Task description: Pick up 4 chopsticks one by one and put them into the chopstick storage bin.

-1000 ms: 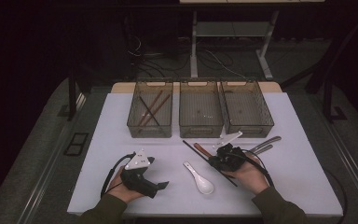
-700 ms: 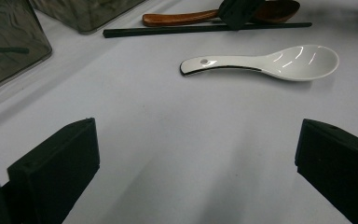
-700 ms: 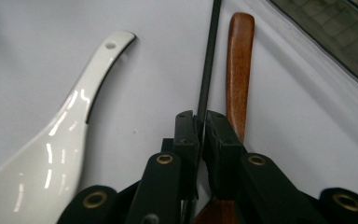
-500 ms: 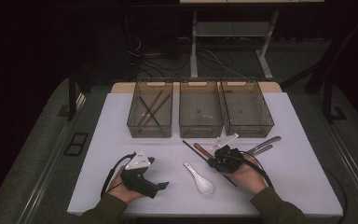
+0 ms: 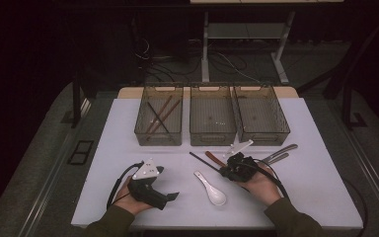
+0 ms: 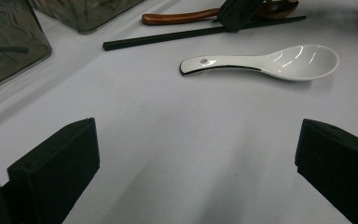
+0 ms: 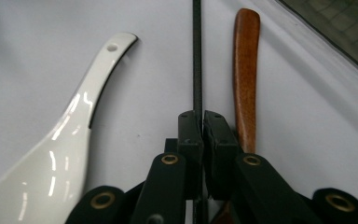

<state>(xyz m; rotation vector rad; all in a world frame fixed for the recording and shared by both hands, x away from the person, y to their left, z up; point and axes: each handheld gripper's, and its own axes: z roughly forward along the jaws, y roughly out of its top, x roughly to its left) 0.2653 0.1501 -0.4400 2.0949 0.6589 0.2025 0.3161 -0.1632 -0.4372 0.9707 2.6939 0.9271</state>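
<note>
So the right gripper (image 7: 201,123) is pinching a thin black chopstick (image 7: 196,56), jaws closing down tight on it with the stick running straight out toward 12 o'clock in the right gripper view. It's slim, matte and dark, lying flat on the white table (image 5: 325,197). A brown wooden handle (image 7: 245,74) is lying just beside it at 1 o'clock, and a glossy white ceramic spoon (image 7: 74,135) is sitting at 9 o'clock, not touching. From above, the chopstick is sitting mid-table, at 6 o'clock from the middle bin (image 5: 212,116). The left gripper (image 6: 196,154) is hanging with its jaws wide apart over bare table, nothing between them, with plenty of free room toward the near edge.
</note>
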